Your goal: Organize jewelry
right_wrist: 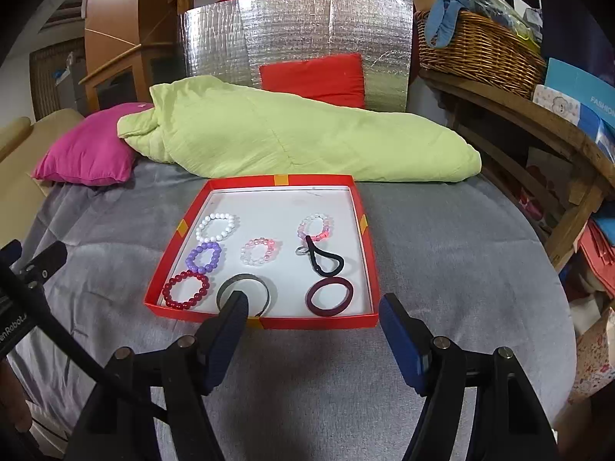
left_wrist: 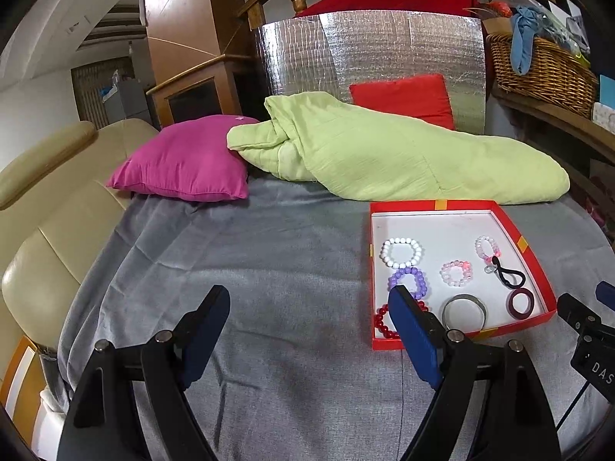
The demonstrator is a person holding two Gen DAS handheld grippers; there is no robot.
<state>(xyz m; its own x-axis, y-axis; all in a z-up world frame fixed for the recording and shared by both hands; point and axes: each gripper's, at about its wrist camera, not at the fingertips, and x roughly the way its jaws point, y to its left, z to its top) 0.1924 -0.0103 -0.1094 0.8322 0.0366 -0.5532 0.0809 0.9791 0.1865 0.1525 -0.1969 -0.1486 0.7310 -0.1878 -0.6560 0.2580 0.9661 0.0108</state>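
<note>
We hold the left tool (left_wrist: pixel 311 309) and right tool (right_wrist: pixel 313 315) spread wide and empty above the grey blanket (right_wrist: pixel 442 253). Just ahead of the right tool lies the red tray (right_wrist: pixel 367 249), holding the red bead bracelet (right_wrist: pixel 186 290), metal bangle (right_wrist: pixel 246 292), maroon ring (right_wrist: pixel 329 295), purple bracelet (right_wrist: pixel 203 256) and white bracelet (right_wrist: pixel 216 226). Beyond it lies a green quilt (right_wrist: pixel 292 142).

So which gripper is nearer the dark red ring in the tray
Right. The right gripper hovers open just before the tray's near edge, almost in line with the dark red ring. The left gripper sits off the tray's left side.
</note>
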